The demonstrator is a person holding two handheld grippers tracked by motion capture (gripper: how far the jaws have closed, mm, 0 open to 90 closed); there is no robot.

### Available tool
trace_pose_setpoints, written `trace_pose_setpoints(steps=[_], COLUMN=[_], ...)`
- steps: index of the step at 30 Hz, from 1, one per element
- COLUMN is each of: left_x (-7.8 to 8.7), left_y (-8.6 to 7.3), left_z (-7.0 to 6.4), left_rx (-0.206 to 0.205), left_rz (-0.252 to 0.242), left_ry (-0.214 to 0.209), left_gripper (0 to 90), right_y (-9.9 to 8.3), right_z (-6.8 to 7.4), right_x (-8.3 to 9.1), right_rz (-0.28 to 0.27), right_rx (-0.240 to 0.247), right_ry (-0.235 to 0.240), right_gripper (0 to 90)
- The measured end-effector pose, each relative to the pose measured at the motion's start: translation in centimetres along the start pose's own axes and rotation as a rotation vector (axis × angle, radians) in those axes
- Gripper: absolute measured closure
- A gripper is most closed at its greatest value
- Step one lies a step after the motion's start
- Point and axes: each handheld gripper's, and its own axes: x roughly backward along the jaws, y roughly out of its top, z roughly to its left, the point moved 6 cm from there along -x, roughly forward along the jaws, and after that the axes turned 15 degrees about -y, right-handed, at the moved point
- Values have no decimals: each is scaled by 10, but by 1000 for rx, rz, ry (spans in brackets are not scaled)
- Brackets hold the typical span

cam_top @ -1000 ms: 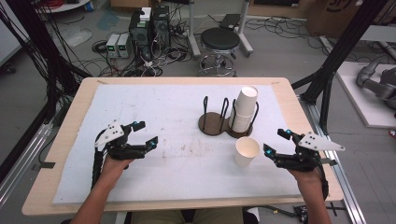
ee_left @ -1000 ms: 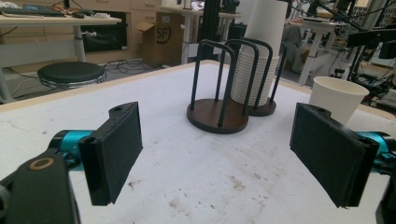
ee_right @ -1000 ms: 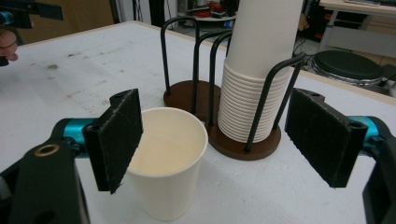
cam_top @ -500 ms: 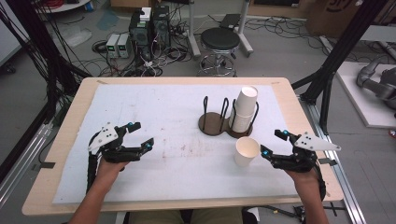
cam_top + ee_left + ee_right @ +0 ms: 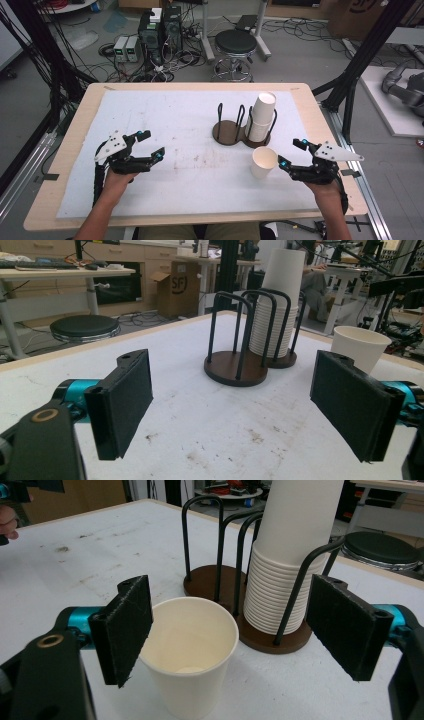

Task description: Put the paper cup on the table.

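From the high view, the left gripper [image 5: 148, 145] has drawn back toward the near-left of the table [image 5: 70, 150] since a second ago, while the right gripper [image 5: 292, 153] has barely shifted and sits just right of the single paper cup [image 5: 263, 161]; both are released, jaws spread, grasping nothing. The cup stands upright on the stained white mat [image 5: 175, 125], just in front of the dark round-based wire holder [image 5: 232, 131], whose right ring carries a tilted stack of cups [image 5: 261, 118]. In the left gripper view, flat black foam-faced pads frame the wood-brown bases and bent black rods of the holder [image 5: 235, 367], the ribbed stack [image 5: 275, 325] and the lone cup [image 5: 359, 346] well ahead. In the right gripper view, the smooth cream cup [image 5: 190, 655] stands beside the left pad, untouched.
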Motion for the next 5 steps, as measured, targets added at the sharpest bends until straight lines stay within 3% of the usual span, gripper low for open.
trace_pose_setpoints(steps=[5], left_x=[0], left_y=[-1], left_z=[1], left_rx=[4], left_rz=[2], left_ry=[3], left_gripper=[170], right_y=[0], right_z=[-2], right_x=[-1], right_rz=[-2], right_rx=[-7], right_ry=[-1], right_gripper=[196])
